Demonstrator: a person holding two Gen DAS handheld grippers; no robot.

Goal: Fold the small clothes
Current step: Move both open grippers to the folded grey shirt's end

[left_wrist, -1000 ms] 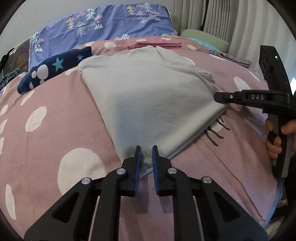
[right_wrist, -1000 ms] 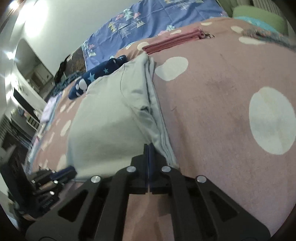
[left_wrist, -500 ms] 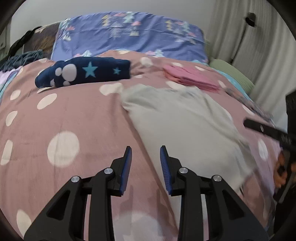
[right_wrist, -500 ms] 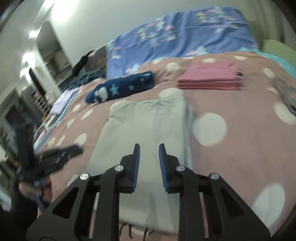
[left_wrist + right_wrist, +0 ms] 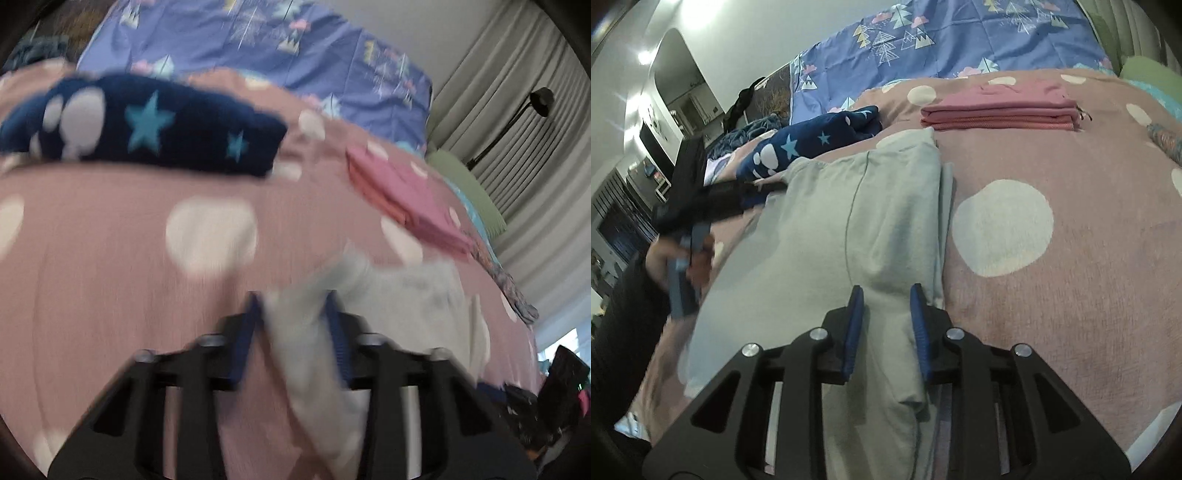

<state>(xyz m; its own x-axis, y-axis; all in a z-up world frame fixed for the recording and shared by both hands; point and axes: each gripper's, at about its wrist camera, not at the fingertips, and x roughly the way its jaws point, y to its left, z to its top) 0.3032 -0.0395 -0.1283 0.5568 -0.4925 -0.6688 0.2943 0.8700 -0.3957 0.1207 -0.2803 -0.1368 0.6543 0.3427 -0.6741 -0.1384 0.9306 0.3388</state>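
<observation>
Matt grey cotton garment (image 5: 820,236); fuzzy pink blanket (image 5: 1071,302)

This is a home bedroom. A bed fills both views, covered by a pink blanket (image 5: 1071,258) with white dots, and a blue sheet (image 5: 942,40) printed with trees and clouds lies at its head. Folded clothes sit on the blanket: a pink stack (image 5: 997,112) and a navy star-print piece (image 5: 147,125), with a grey garment (image 5: 849,221) spread nearer. A green pillow (image 5: 469,192) lies by pleated curtains (image 5: 535,129). Left of the bed, the right wrist view shows what may be shelves and a doorway (image 5: 676,88), too dim to be sure.
</observation>
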